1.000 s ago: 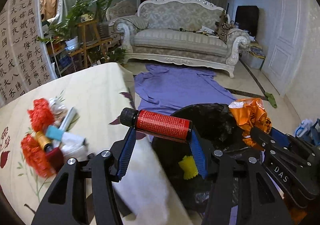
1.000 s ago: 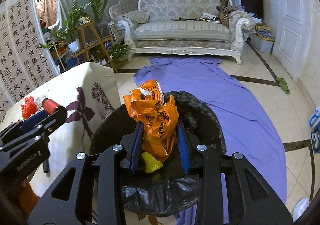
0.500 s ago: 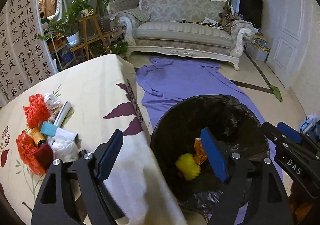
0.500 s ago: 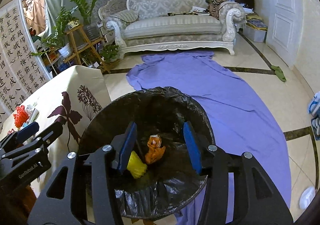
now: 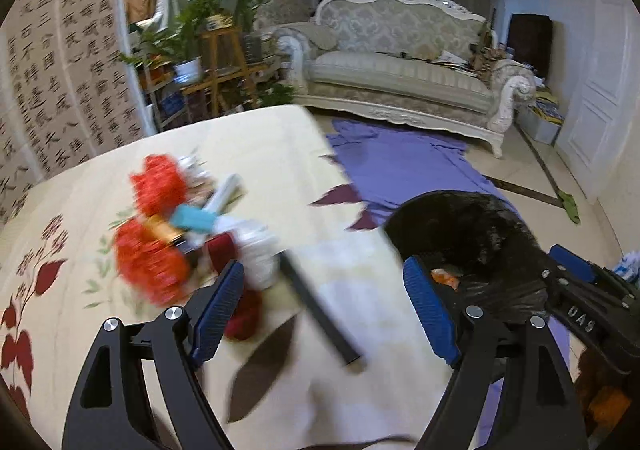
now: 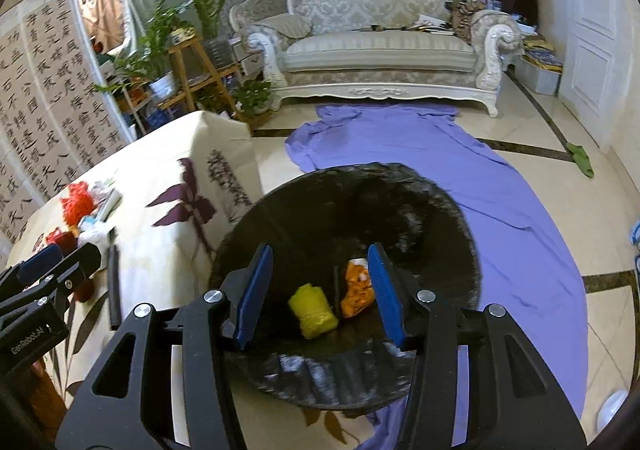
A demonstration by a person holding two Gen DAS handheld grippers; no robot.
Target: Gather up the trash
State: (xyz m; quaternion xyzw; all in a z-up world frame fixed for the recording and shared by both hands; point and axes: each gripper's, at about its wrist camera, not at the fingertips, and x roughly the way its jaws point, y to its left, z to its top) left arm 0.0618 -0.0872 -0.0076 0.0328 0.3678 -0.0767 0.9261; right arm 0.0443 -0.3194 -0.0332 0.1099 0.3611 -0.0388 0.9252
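My left gripper (image 5: 320,290) hangs open over the table, nothing between its blue pads. Just beyond its left finger lies the trash pile: red-orange mesh puffs (image 5: 160,186), a teal piece (image 5: 192,218), crumpled white paper (image 5: 256,250), a dark red item (image 5: 244,314) and a black stick (image 5: 320,310). My right gripper (image 6: 318,270) is open above the black-lined trash bin (image 6: 360,178), with nothing in its jaws. Inside the bin lie a yellow item (image 6: 314,310) and an orange plastic bag (image 6: 358,286). In the right wrist view the left gripper (image 6: 60,262) shows at the left edge.
The table wears a cream cloth with leaf prints (image 5: 280,154); the bin (image 5: 472,234) stands off its right edge. A purple sheet (image 6: 440,154) covers the floor toward a white sofa (image 6: 380,50). Plants on wooden stands (image 5: 208,50) stand behind the table.
The left gripper let go of a red bottle and the right let go of the orange bag over the bin; both jaws opened. The left gripper then swung left over the table toward the pile.
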